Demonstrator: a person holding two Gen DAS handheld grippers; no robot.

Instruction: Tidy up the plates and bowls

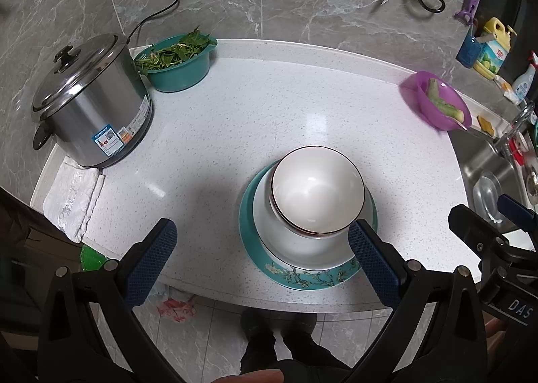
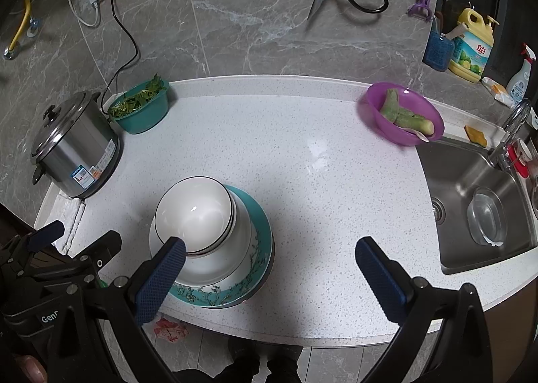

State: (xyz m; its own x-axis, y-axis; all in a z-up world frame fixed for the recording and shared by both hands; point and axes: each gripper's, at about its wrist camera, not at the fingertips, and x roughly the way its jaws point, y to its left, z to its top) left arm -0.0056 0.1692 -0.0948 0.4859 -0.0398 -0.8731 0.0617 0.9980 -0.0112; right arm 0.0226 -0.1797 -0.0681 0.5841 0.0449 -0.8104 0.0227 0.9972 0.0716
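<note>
Blue ribbed pads [image 1: 153,258] of the left gripper [image 1: 259,258] were seen closest to the lens, spread wide apart and clamped on nothing. Just ahead of it, towards its right finger, the stack was found: white bowls [image 1: 317,186] nested on a white plate [image 1: 296,245], set on a teal flowered plate [image 1: 312,279] near the counter's [image 1: 269,104] front edge. The right gripper [image 2: 269,279] was likewise held open and empty, with the same stack lying ahead and to its left, its left finger overlapping the bowls' rim in view; contact could not be judged. Both grippers appeared about equally near. The stacking was judged largely done. Farther off, leafy greens were held in a teal basin [image 1: 178,77] beside a steel cooker [image 1: 90,104], and pale green vegetable pieces in a purple bowl [image 2: 400,114] beside the sink [image 2: 470,201].
</note>
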